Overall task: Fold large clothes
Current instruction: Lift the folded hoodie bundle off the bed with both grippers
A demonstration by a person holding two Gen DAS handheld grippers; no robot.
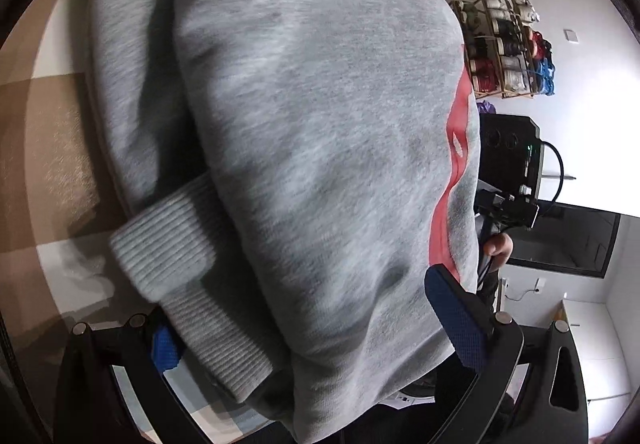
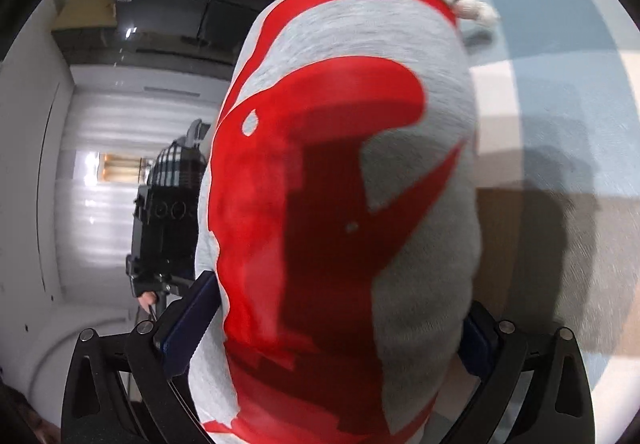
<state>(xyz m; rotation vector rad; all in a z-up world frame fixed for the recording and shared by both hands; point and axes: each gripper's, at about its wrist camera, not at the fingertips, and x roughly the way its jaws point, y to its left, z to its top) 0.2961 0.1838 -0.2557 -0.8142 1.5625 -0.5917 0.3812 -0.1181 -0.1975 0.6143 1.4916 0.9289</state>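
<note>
Both tongs grip the grey sweatshirt [image 1: 320, 143], lifted mid-fold above the checked cloth [image 2: 560, 63]. Left tongs [image 1: 320, 340] pinch hem and cuff [image 1: 168, 248]; right tongs [image 2: 340, 328] clamp the red-printed panel. Next, probably, lay it down evenly.

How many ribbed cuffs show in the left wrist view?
1. The ribbed cuff lies at the lower left of the grey sweatshirt, above the left gripper. A second cuff may be hidden in the folds.

right gripper [image 2: 332, 336] | apparently clamping grey red-printed sweatshirt [image 2: 420, 244] | checked cloth [image 2: 560, 63] beyond
</note>
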